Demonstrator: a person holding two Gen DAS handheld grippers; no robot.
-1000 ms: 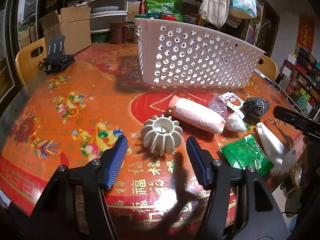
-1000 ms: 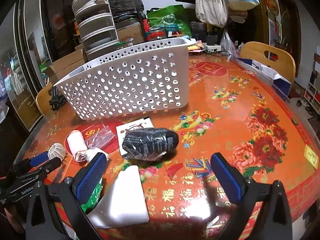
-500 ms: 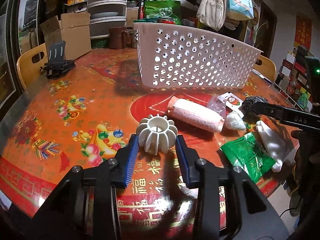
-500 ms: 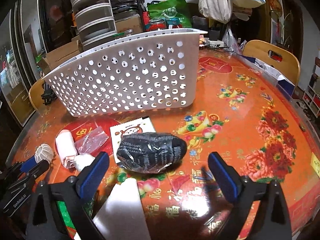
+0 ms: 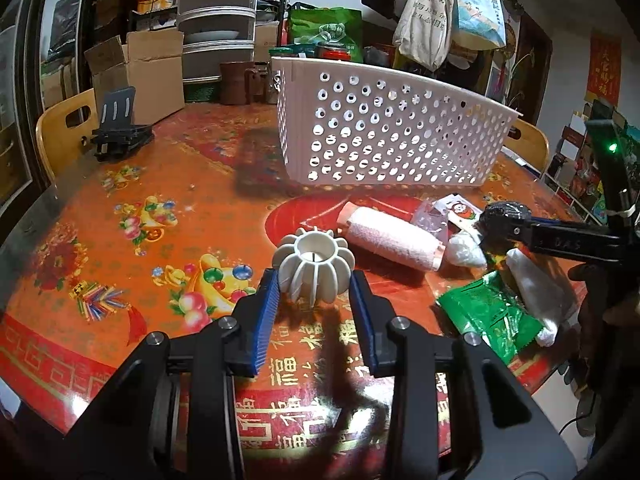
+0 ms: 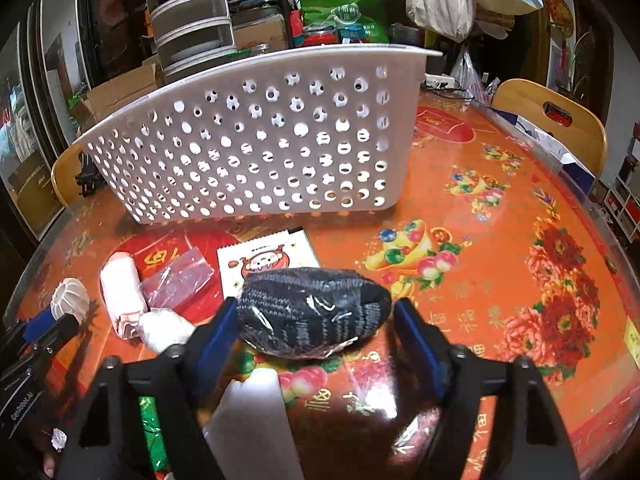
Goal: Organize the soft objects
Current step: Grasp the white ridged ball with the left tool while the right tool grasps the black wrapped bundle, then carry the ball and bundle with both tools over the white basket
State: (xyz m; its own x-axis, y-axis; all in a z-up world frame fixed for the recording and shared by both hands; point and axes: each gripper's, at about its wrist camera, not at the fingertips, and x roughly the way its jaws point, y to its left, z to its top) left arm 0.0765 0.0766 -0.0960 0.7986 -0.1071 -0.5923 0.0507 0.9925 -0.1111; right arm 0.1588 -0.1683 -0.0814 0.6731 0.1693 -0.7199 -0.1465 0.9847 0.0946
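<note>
Both tools have narrowed in the last second: the left tool [image 5: 316, 284] now pinches the ribbed ball [image 5: 315, 270], the right tool [image 6: 314, 316] brackets the black bundle [image 6: 314, 318], nearly touching, both ready for the basket [image 5: 392, 136].

black wrapped bundle [image 6: 314, 312] between jaws, white basket [image 6: 256, 140] behind

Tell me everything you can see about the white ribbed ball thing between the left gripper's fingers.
The white ribbed ball is a pumpkin-shaped piece, matte and rubbery-looking, with vertical fins around a hollow core open at the top. It sits upright on the orange table, in front of the pink towel roll. The left gripper brackets it, blue pads at both flanks.
</note>
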